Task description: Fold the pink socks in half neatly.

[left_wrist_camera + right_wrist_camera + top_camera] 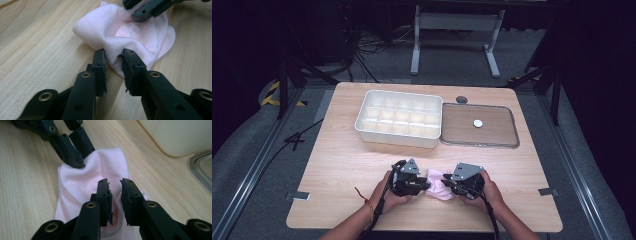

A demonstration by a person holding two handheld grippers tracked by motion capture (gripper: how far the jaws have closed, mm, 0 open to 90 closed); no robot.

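While pinched, pink cloth (439, 186) between tools.

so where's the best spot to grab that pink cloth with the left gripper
Take the pink cloth at its bunched fold nearest the left gripper, coming in low and level along the table. The fabric rises into a raised ridge there, thin enough to fit between the jaws, which already pinch it. The right gripper grips the opposite edge, so staying on this side probably keeps the two apart.

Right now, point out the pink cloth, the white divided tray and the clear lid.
pink cloth (117, 30), left gripper view, its bunched middle.
white divided tray (393, 137), high view, its near outer wall.
clear lid (499, 127), high view, bare panel right of the knob.
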